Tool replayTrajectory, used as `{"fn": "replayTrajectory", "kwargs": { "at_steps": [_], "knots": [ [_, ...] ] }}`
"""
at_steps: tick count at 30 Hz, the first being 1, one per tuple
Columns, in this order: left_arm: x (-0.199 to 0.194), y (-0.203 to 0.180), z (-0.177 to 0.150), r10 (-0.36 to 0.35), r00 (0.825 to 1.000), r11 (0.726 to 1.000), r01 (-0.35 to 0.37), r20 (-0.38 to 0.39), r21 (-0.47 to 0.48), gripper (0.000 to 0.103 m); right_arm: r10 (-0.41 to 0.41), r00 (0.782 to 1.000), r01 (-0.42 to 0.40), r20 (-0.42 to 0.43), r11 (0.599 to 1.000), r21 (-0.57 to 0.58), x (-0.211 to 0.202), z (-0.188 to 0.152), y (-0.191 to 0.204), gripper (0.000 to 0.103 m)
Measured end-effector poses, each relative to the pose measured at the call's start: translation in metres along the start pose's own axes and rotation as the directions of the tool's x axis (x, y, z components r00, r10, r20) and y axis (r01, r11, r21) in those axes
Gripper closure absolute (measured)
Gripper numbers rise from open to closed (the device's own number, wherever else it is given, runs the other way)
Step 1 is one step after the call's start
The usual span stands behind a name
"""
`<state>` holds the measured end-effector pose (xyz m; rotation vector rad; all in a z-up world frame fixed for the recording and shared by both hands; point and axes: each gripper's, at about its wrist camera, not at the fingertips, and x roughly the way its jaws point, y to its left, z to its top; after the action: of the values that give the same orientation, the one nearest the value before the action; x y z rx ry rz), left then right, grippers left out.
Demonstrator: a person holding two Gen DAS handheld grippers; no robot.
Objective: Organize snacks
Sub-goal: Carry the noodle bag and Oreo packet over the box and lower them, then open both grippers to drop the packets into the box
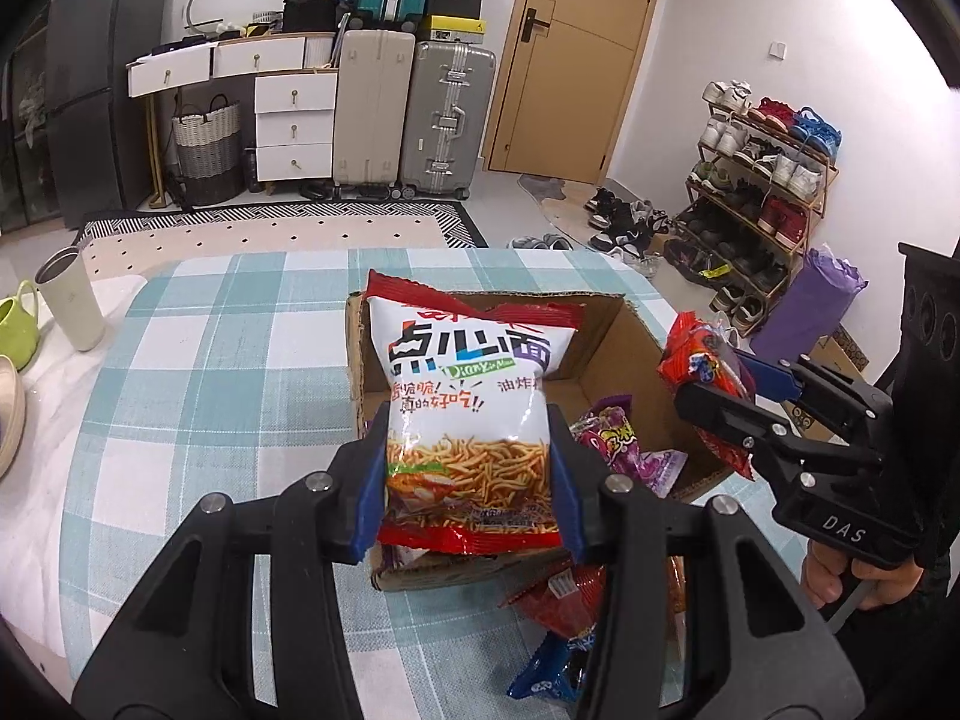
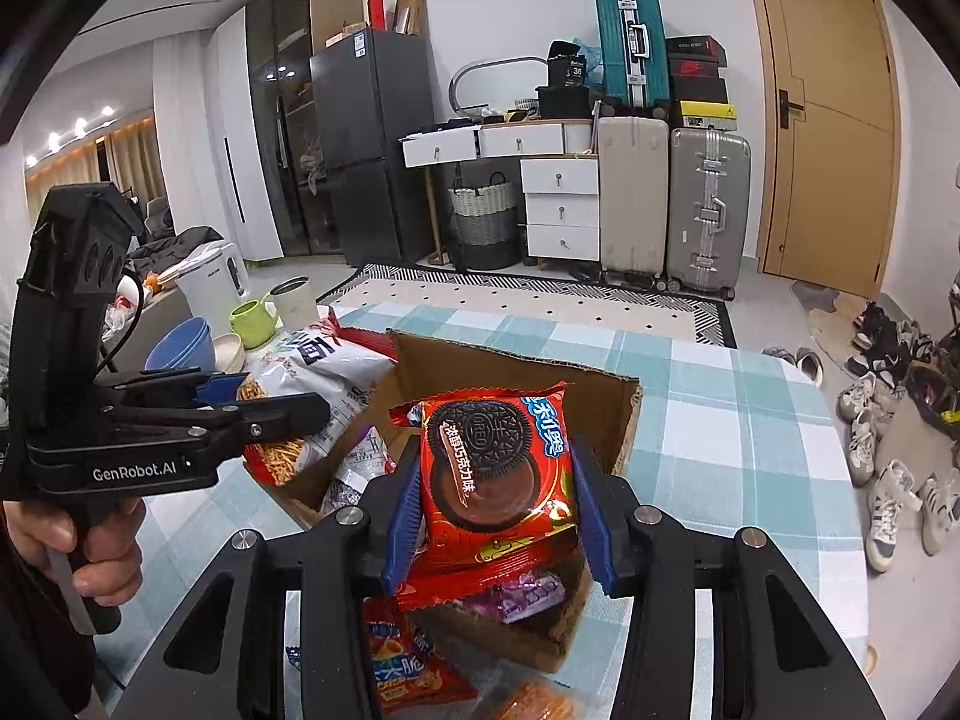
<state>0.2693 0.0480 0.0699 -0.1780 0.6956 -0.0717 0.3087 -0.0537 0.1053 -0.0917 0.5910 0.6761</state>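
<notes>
My left gripper (image 1: 468,480) is shut on the lower half of a white and red noodle snack bag (image 1: 468,372), held upright over the near left part of an open cardboard box (image 1: 606,336). Purple snack packets (image 1: 612,444) lie inside the box. My right gripper (image 2: 495,516) is shut on a red Oreo pack (image 2: 498,468) above the same box (image 2: 522,372). In the left wrist view the right gripper (image 1: 717,381) hangs at the box's right side with the Oreo pack (image 1: 702,360). The right wrist view shows the left gripper (image 2: 270,399) with the noodle bag (image 2: 324,372).
Loose packets lie on the checked tablecloth (image 1: 210,360) in front of the box: a red one (image 1: 558,594), a blue one (image 1: 546,678), an orange one (image 2: 402,660). A cup (image 1: 66,300), a green mug (image 1: 15,324) and bowls (image 2: 180,348) stand at the table's left end.
</notes>
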Motion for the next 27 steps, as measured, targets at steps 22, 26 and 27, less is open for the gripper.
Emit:
{"fn": "replayTrajectory", "kwargs": {
  "at_steps": [22, 26, 27],
  "knots": [
    [0.058, -0.010, 0.010, 0.065, 0.997, 0.996, -0.063, -0.031, 0.063, 0.060, -0.016, 0.997, 0.016, -0.071, 1.000, -0.004, 0.049, -0.001, -0.012, 0.057],
    [0.068, -0.009, 0.012, 0.041, 0.998, 0.998, -0.038, -0.054, 0.053, 0.060, -0.019, 0.997, 0.019, -0.078, 1.000, -0.001, 0.054, -0.002, -0.016, 0.057],
    [0.071, -0.010, 0.012, 0.043, 0.997, 0.998, -0.040, -0.057, 0.054, 0.060, -0.021, 0.997, 0.021, -0.080, 1.000, -0.003, 0.055, -0.002, -0.017, 0.057]
  ]
}}
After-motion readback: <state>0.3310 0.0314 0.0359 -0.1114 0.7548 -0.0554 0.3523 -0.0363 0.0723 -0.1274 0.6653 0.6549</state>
